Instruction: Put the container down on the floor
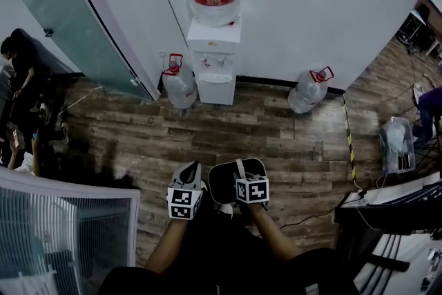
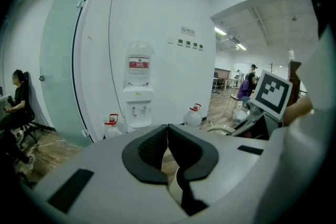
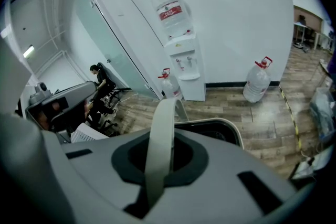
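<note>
A black container (image 1: 228, 182) with a pale rim hangs above the wooden floor (image 1: 290, 148), just in front of the person's legs. Its pale arched handle (image 3: 160, 144) runs between the jaws of my right gripper (image 3: 160, 164), which is shut on it. The container's rim (image 3: 233, 131) shows right behind that gripper. In the head view my right gripper (image 1: 243, 179) sits over the container. My left gripper (image 1: 188, 173) is close beside it on the left, touching nothing. From its own camera the left gripper (image 2: 167, 145) is shut, its dark pads meeting with nothing between them.
A white water dispenser (image 1: 215, 62) with a bottle on top stands against the far wall, a water jug (image 1: 179, 85) on the floor at its left and another jug (image 1: 308, 90) at its right. A desk (image 1: 394, 207) is at right, a partition (image 1: 62, 231) at lower left, a seated person (image 1: 21, 69) far left.
</note>
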